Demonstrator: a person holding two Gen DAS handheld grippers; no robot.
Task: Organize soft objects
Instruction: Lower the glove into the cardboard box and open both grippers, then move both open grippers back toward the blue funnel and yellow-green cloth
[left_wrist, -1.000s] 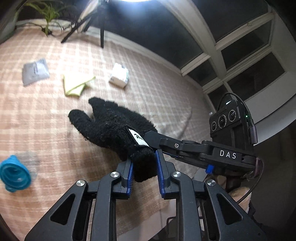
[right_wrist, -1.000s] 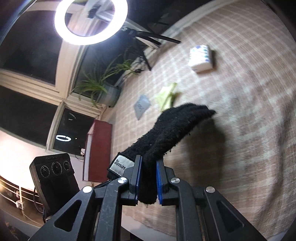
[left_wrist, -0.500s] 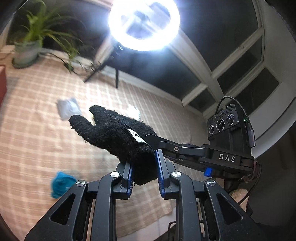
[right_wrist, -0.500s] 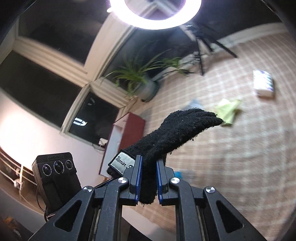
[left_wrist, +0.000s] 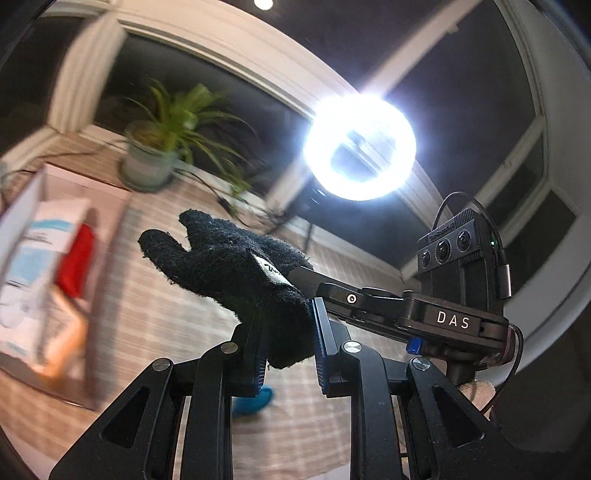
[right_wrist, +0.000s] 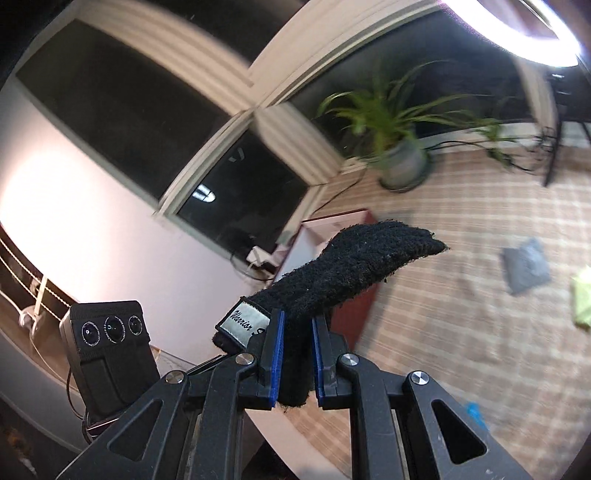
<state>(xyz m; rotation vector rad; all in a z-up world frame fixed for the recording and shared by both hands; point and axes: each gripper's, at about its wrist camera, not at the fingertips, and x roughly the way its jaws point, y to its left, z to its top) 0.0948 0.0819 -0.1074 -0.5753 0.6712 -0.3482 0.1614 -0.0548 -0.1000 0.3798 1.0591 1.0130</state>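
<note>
A black fuzzy glove (left_wrist: 236, 273) with a white label is held in the air by its cuff. My left gripper (left_wrist: 290, 332) is shut on the cuff. My right gripper (right_wrist: 297, 350) is shut on the same cuff from the other side; the glove (right_wrist: 354, 266) sticks out toward a red open box (right_wrist: 354, 295). In the left wrist view the box (left_wrist: 85, 280) stands at the left with white, red and orange things inside.
A potted plant (left_wrist: 151, 162) and a ring light (left_wrist: 360, 147) stand at the back of the checked rug. A grey pouch (right_wrist: 526, 264), a yellow-green cloth (right_wrist: 581, 299) and a blue object (left_wrist: 255, 400) lie on the rug.
Both grippers have swung left with the glove held between them, lifting it higher. The red box and the plant have come into view; the rug items have slid off to the right.
</note>
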